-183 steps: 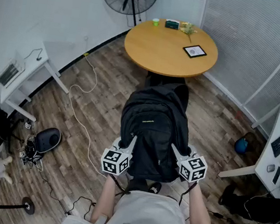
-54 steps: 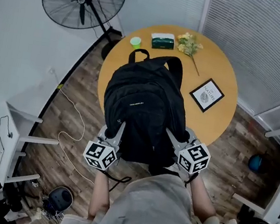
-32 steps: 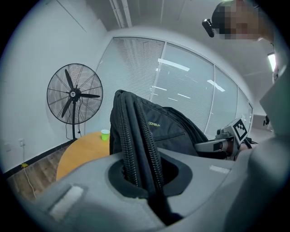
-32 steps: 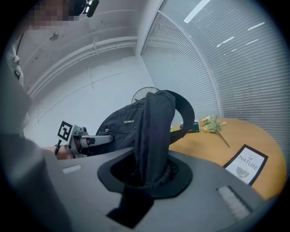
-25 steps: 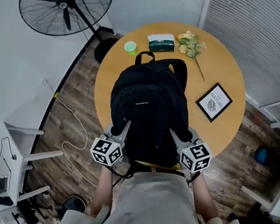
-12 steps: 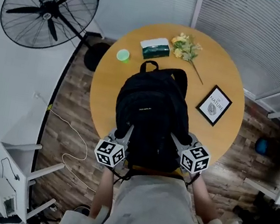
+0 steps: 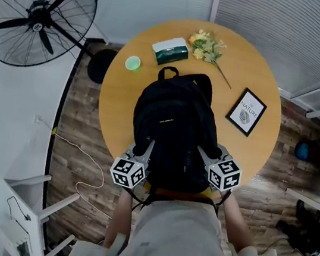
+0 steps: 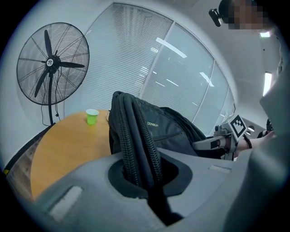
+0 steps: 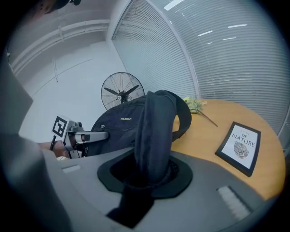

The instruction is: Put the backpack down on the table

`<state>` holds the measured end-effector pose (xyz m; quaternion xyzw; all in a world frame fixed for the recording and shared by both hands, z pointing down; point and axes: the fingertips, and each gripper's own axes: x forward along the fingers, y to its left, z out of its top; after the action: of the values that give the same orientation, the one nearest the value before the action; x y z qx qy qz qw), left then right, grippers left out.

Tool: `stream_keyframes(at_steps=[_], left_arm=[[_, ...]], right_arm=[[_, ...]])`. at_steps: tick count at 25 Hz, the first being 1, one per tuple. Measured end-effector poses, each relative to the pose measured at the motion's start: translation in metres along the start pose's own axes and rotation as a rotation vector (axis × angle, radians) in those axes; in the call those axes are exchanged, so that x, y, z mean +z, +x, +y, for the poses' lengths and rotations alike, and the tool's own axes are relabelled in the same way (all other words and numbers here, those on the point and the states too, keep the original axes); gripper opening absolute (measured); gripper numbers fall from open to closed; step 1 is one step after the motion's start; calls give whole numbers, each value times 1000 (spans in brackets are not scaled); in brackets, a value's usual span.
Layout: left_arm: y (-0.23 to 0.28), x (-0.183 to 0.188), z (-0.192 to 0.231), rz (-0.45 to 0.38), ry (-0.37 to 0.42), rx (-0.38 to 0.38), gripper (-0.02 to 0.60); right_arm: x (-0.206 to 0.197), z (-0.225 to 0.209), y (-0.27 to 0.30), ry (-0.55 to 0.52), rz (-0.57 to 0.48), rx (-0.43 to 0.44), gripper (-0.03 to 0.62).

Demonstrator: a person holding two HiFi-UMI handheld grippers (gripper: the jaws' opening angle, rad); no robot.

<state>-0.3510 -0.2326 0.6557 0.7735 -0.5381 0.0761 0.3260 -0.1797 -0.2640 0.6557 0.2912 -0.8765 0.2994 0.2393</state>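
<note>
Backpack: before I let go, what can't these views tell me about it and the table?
- Whether the backpack touches the table: in the head view its own bulk hides the underside; in both gripper views each gripper's body blocks it.
- Table's near edge: head view, under the backpack, left gripper and right gripper.
- The green cup contents: too small in every view.

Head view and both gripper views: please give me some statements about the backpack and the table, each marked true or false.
1. The left gripper and the right gripper are both shut on the black backpack. True.
2. The table is square. False: it is round.
3. In the head view the green cup stands right of the framed picture. False: it stands left of it.
4. A tissue box lies between the cup and the flowers. True.
5. The fan stands on the table. False: on the floor.
</note>
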Motion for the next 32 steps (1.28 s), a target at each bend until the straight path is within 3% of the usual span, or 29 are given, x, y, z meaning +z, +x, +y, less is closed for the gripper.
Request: stream_keyframes(at_steps=[12, 32], left_arm=[[29, -7, 14, 54, 11, -17, 15], [77, -32, 49, 159, -53, -50, 15]], right_arm=[[-13, -26, 23, 31, 34, -72, 89], [-41, -66, 66, 106, 124, -147, 91]])
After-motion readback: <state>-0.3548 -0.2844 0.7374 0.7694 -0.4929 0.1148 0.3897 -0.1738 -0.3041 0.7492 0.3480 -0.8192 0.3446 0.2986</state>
